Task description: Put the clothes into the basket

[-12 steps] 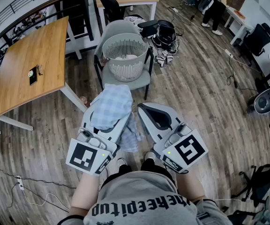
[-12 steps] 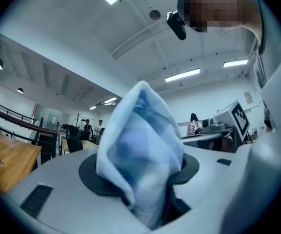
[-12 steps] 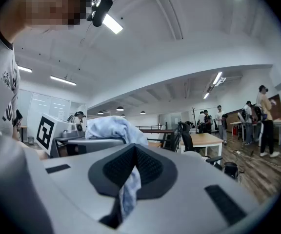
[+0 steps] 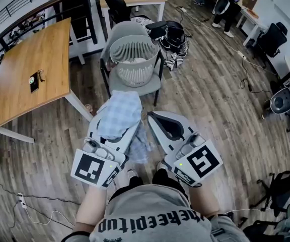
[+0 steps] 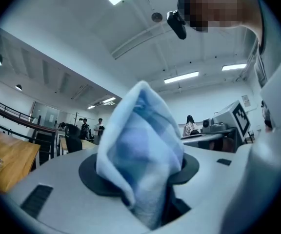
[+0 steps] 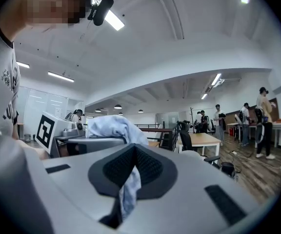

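Cloth (image 4: 121, 114), blue and checked, where was it?
You held it up in front of you, not yet in the white basket (image 4: 134, 59) on the grey chair (image 4: 146, 88).
What did your grippers do?
Your left gripper (image 4: 114, 122) had its jaws closed on a fat bunch of it. Your right gripper (image 4: 157, 120) pinched a thin edge, jaws nearly together.

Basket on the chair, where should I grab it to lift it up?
Probably best to grip the basket by its top rim, coming down from above. It stands upright on the chair with its open side up, and the rim is bare all round.
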